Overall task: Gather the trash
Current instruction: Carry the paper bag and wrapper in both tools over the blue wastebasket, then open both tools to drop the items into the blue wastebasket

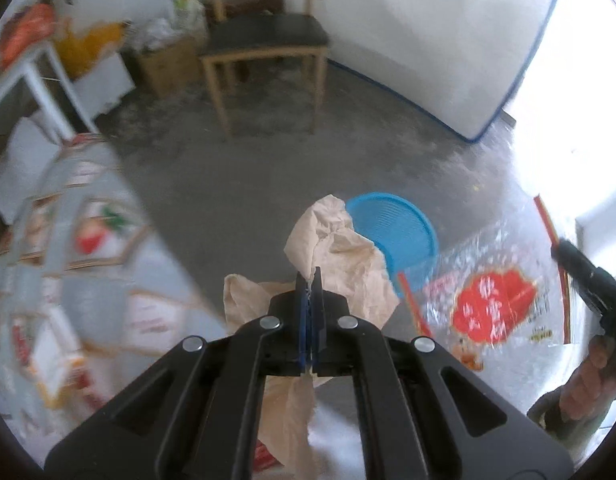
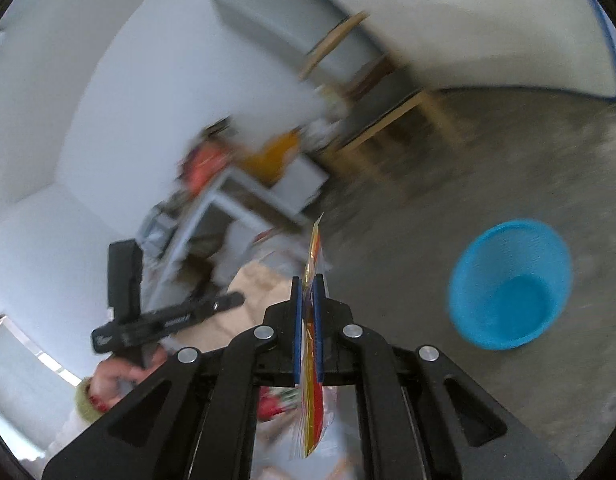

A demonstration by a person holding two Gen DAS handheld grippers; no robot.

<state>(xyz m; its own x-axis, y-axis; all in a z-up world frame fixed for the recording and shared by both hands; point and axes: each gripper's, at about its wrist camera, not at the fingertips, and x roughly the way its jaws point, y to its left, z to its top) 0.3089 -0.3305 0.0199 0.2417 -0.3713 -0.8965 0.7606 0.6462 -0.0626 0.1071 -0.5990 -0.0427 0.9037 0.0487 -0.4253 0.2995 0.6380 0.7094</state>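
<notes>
Both claws pinch trash above the grey concrete floor (image 1: 235,184).

The left claw (image 1: 311,280) is pressed together on a crumpled beige paper bag (image 1: 340,252), which rises past its tips toward 12 o'clock and hangs under it. The round blue plastic basket (image 1: 404,232) stands on the floor just behind the bag, at 1 o'clock. The right claw (image 2: 308,284) pinches a thin clear plastic wrapper with red and yellow print (image 2: 314,248), seen edge-on between the blue pads (image 2: 295,320); in the left view the wrapper (image 1: 492,304) is crinkled and shiny at 3 o'clock. From the right claw, the basket (image 2: 508,284) is at 3 o'clock with open floor around it. A wooden chair with dark seat (image 1: 267,44) stands far at 12 o'clock.
</notes>
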